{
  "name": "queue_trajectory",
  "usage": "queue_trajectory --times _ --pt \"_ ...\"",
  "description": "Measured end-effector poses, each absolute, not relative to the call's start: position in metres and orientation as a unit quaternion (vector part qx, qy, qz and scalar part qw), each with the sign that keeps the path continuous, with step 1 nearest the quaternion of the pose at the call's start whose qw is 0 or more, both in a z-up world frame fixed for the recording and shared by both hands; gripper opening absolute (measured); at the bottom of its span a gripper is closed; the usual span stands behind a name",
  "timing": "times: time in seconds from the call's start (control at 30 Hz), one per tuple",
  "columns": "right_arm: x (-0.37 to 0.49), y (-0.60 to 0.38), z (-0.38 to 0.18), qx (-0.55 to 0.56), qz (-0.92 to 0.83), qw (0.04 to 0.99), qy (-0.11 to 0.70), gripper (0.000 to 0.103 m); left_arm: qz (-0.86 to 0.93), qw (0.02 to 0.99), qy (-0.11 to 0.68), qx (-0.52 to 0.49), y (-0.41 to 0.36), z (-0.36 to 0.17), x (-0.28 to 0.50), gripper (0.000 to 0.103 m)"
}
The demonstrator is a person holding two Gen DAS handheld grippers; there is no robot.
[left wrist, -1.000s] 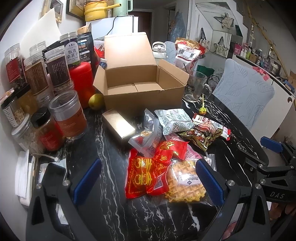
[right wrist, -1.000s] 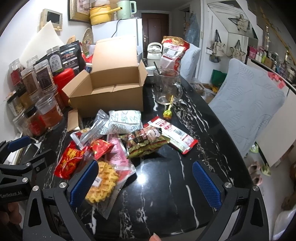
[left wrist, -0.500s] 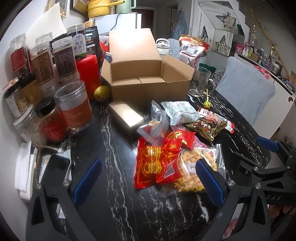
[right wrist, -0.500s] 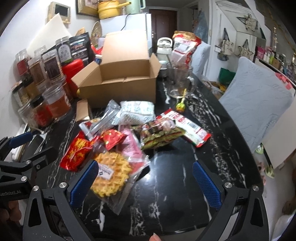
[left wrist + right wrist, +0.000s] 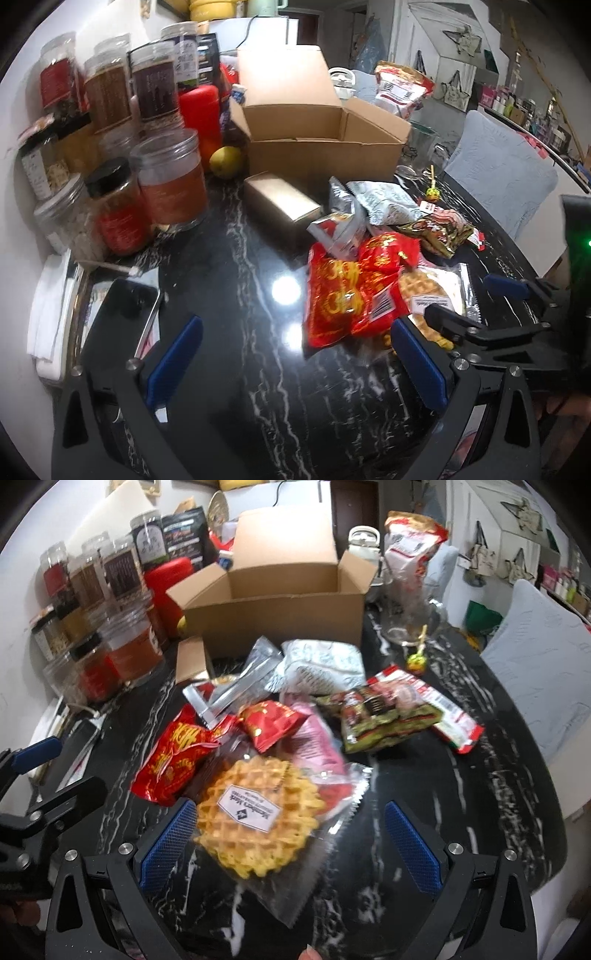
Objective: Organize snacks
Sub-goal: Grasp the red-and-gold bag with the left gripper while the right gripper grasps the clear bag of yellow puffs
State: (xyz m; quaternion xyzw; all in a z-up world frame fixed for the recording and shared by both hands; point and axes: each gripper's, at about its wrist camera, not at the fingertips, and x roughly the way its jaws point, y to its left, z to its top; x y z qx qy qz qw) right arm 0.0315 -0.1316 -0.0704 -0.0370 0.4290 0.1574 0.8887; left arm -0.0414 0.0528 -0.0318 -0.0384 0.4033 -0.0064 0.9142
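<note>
A pile of snack packets lies on the black marble table [image 5: 236, 295] in front of an open, empty cardboard box [image 5: 317, 140] [image 5: 280, 602]. Nearest is a wrapped waffle [image 5: 258, 812] [image 5: 424, 295], then red packets [image 5: 343, 291] [image 5: 177, 753], a green packet [image 5: 384, 716], a white packet [image 5: 321, 664] and a gold box [image 5: 280, 203]. My right gripper [image 5: 291, 842] is open, its fingers either side of the waffle, just above it. My left gripper [image 5: 295, 358] is open and empty over bare table, left of the red packets.
Several jars [image 5: 166, 177] and a red canister [image 5: 199, 110] crowd the left edge. A lemon [image 5: 225, 166] sits by the box. A glass mug [image 5: 410, 616] and a lollipop [image 5: 415, 661] stand to the right. A cushioned chair [image 5: 535, 657] is beyond the right edge.
Both grippers moved forward and lower toward the pile. The right gripper now brackets the waffle; the left has shifted left, so the snacks sit further right in its view.
</note>
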Motion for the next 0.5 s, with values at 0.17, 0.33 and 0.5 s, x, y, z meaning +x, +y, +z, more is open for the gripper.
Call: queue_trajectory --times 0.17,0.33,0.5 --pt "0.043 -0.114 -0.088 -0.050 0.148 0.880 0.449 0.103 -0.008 0.912 0.406 -0.054 0.066 -0.040 -0.045 0.103" --pt "0.051 -0.098 -0.091 -0.083 0.123 0.887 0.437 0.103 -0.009 0.913 0.405 -0.057 0.075 -0.044 -0.048 0.103" --pt "0.056 -0.088 -0.099 -0.090 0.113 0.884 0.445 0.103 -0.015 0.914 0.399 -0.075 0.080 -0.042 -0.044 0.103"
